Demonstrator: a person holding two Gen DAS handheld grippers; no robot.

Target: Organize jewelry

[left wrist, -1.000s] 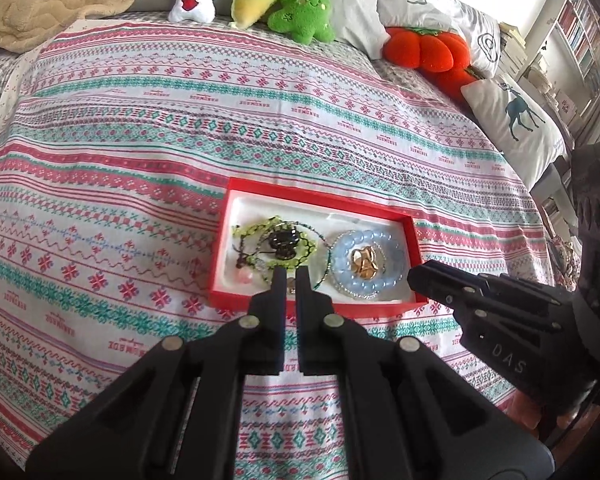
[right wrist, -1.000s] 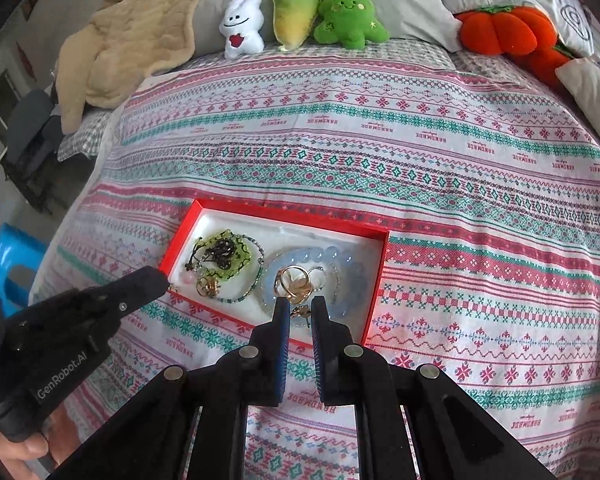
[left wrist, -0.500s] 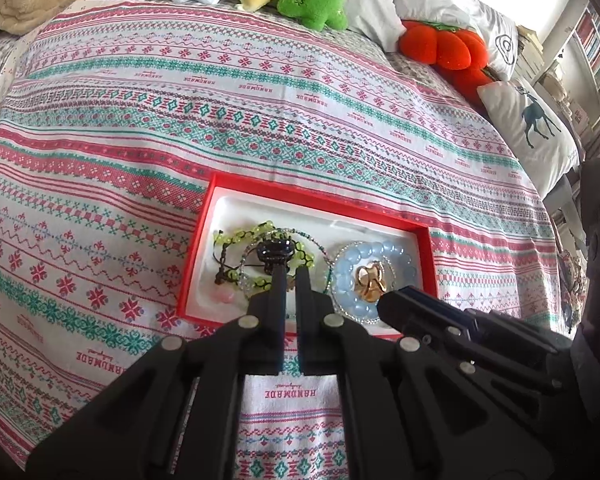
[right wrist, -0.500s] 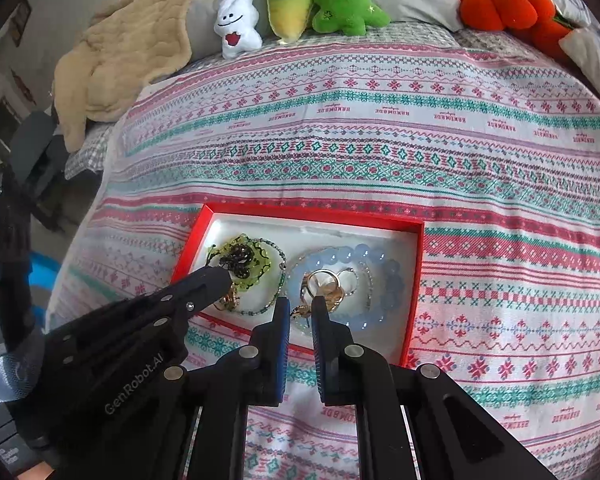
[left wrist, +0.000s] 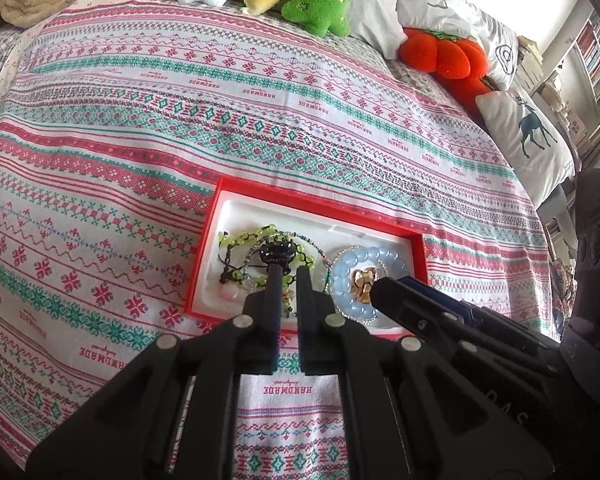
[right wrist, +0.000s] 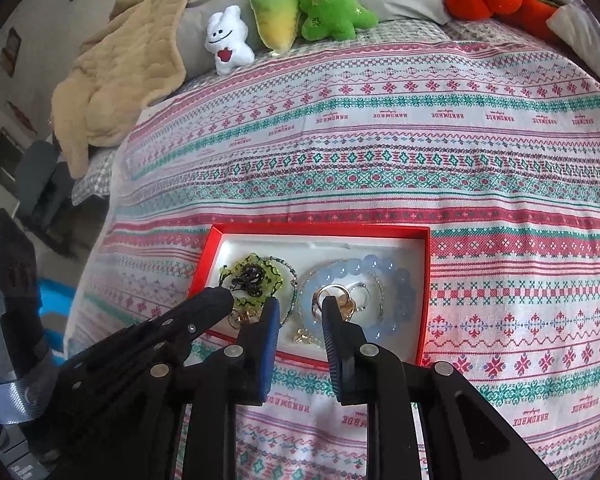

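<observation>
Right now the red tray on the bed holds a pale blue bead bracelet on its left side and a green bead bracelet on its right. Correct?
Not quite. The sides are swapped: in the right wrist view the pale blue bead bracelet lies on the right of the red tray and the green bead bracelet on the left.

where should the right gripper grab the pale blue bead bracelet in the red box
Grip the blue bead bracelet on its right arc, coming from above with one finger inside the ring and one outside. It lies flat in the red box, and that arc is bare, while gold rings crowd its left. The right gripper is opening, nothing pinched.
</observation>
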